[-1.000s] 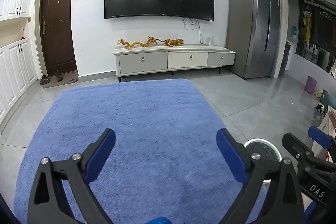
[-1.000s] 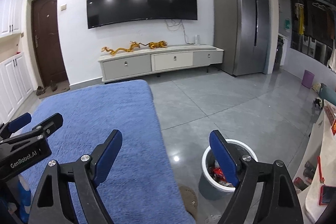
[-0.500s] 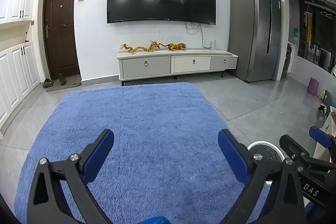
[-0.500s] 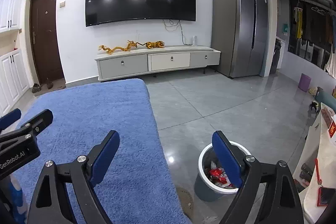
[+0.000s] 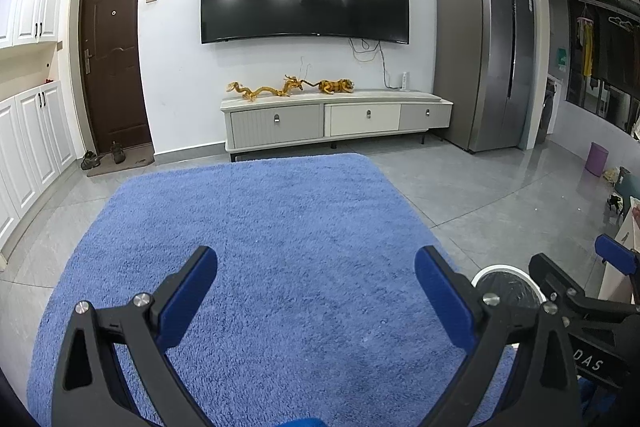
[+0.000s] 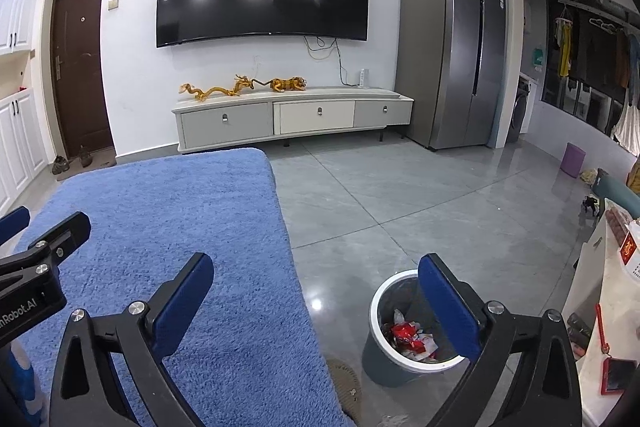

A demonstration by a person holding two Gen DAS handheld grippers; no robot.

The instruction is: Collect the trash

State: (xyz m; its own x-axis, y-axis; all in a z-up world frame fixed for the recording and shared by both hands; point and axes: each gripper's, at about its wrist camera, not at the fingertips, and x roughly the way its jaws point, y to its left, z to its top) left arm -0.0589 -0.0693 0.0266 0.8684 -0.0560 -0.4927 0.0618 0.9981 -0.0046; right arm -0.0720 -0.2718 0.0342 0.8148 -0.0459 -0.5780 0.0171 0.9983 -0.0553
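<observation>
Right gripper [image 6: 316,303], jaws just opened wide and empty, left gripper [image 5: 316,291] spread too; next scan the blue shaggy rug [image 6: 168,227] edge beside the grey round trash bin [image 6: 384,359]

Bin [image 6: 400,355] (trash [image 6: 406,333] inside) on floor [image 6: 400,195] just right of rug [image 6: 180,227], TV cabinet [image 6: 288,119] beyond.

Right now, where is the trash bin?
In the right wrist view, the trash bin stands on the grey floor, just right of the blue rug, low in the picture.
</observation>
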